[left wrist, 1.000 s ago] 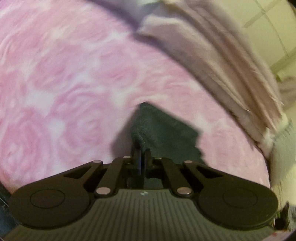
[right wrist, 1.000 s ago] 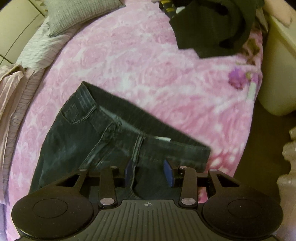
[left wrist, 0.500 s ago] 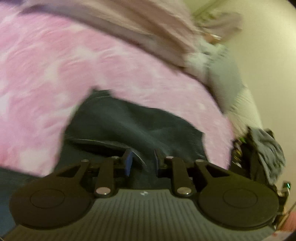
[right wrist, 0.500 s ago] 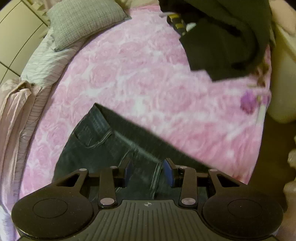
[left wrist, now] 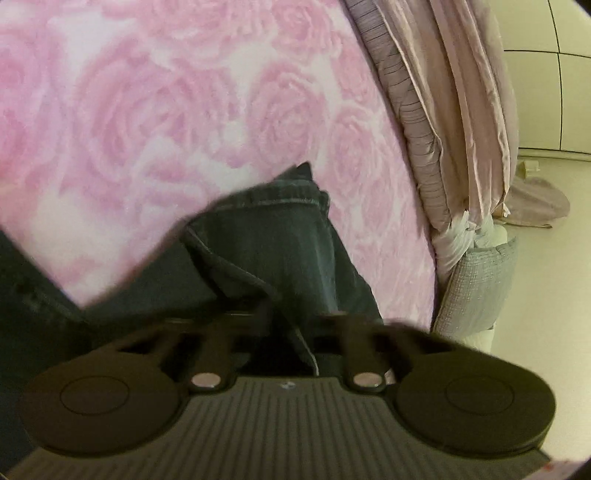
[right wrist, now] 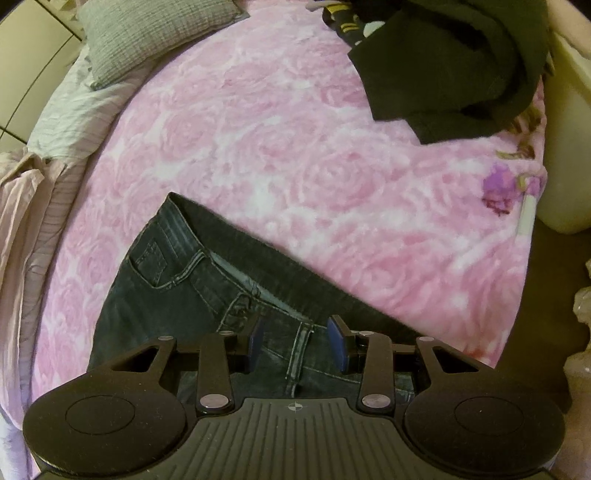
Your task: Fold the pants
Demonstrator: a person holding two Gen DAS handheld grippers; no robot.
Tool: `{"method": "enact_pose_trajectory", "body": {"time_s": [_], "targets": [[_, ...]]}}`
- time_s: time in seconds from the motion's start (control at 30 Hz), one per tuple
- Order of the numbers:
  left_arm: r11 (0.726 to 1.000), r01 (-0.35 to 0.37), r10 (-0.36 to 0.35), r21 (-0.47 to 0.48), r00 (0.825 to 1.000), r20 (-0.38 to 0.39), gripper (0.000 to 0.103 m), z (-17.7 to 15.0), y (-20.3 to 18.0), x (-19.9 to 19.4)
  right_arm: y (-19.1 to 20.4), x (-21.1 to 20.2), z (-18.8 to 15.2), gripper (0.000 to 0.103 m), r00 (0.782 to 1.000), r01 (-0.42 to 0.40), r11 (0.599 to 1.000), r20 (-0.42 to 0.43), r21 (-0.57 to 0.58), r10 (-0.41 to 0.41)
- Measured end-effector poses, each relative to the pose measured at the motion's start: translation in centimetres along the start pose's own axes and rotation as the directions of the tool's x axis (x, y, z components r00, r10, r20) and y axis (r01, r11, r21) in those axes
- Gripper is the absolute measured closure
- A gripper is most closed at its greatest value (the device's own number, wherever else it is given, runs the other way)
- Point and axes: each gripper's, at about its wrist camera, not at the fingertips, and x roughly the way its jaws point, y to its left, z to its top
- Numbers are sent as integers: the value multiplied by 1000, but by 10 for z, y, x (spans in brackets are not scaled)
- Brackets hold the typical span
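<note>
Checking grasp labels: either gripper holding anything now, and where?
Left gripper: open, jeans fold between the jaws, grip unclear. Right gripper: open over the fly, holding nothing.

Grey pillow (right wrist: 147, 35), black clothes (right wrist: 454, 62)

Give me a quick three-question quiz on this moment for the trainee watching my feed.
1. True or false: the right gripper is clamped on the jeans.
2. What lies at the bed's far corner, right wrist view? A) grey pillow B) red towel C) cardboard box
3. Fill in: the jeans lie on a ____ rose-patterned blanket.

Key
1. False; its jaws stand apart above the waistband.
2. A, the grey pillow.
3. Pink.
</note>
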Motion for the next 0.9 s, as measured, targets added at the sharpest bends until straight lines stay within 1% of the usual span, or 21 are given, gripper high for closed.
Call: {"method": "enact_pose_trajectory", "body": {"time_s": [0.03, 0.1, 0.13, 0.17, 0.2, 0.23, 0.3, 0.37, 0.4, 0.43, 0.47, 0.5, 0.53, 0.6, 0.63, 0.67, 0.7, 0.73, 0.77, 0.83, 0.9], "targets": [[999, -4, 3, 41, 1000, 17, 103, 5, -6, -5, 1, -1, 1, 67, 1000, 4, 1000, 6, -3, -4], [985, -12, -5, 174, 995, 99, 103, 24, -26, -28, 3, -4, 3, 67, 1000, 6, 1000, 17, 0, -6], [973, -19, -17, 231, 988, 156, 103, 38, -36, -46, 5, -5, 5, 67, 1000, 6, 1000, 23, 1, -7], [959, -36, -28, 280, 974, 224, 103, 57, -44, -66, 7, -7, 6, 67, 1000, 6, 1000, 29, -1, -6], [944, -63, -36, 324, 956, 292, 103, 79, -52, -89, 10, -8, 6, 67, 999, 6, 1000, 35, -6, -5], [928, -89, -51, 361, 932, 360, 103, 100, -58, -112, 14, -10, 7, 67, 999, 3, 1000, 39, -11, -3], [887, -188, -58, 423, 861, 505, 103, 142, -68, -164, 23, -12, 5, 67, 999, -6, 1000, 44, -23, 7], [849, -278, -53, 449, 802, 595, 103, 178, -70, -209, 32, -12, 0, 67, 999, -12, 999, 43, -37, 13], [822, -342, -35, 455, 768, 639, 103, 192, -66, -226, 37, -12, -4, 67, 999, -16, 999, 40, -42, 18], [792, -401, -8, 460, 748, 664, 101, 204, -59, -238, 42, -11, -7, 67, 999, -19, 999, 36, -48, 20], [766, -463, 39, 447, 727, 686, 93, 216, -47, -244, 47, -9, -11, 67, 999, -22, 998, 30, -55, 24], [743, -537, 120, 400, 695, 709, 92, 227, -28, -246, 51, -8, -15, 67, 999, -27, 998, 22, -60, 29], [729, -601, 228, 328, 664, 712, 90, 238, -5, -246, 55, -7, -19, 67, 999, -35, 997, 14, -67, 36], [724, -661, 405, 197, 638, 655, 90, 247, 48, -244, 63, -5, -27, 67, 999, -49, 995, 0, -83, 49], [714, -688, 481, 125, 613, 626, 90, 246, 71, -244, 66, -4, -31, 67, 998, -56, 994, -7, -95, 56], [719, -692, 528, 59, 600, 601, 90, 238, 95, -245, 68, -3, -34, 67, 998, -57, 993, -12, -104, 56], [746, -665, 537, 12, 613, 579, 90, 228, 115, -246, 70, -2, -36, 67, 998, -56, 992, -15, -114, 55], [774, -633, 536, -25, 633, 558, 90, 216, 130, -247, 70, -1, -37, 67, 998, -55, 991, -18, -122, 53], [792, -609, 535, -51, 650, 541, 90, 203, 140, -245, 70, 0, -38, 67, 998, -56, 990, -20, -129, 54], [816, -576, 521, -52, 692, 499, 90, 184, 148, -234, 68, 2, -38, 67, 999, -51, 989, -17, -142, 49], [832, -554, 499, -19, 734, 461, 90, 173, 145, -219, 66, 6, -36, 67, 999, -38, 989, -17, -144, 36]]}}
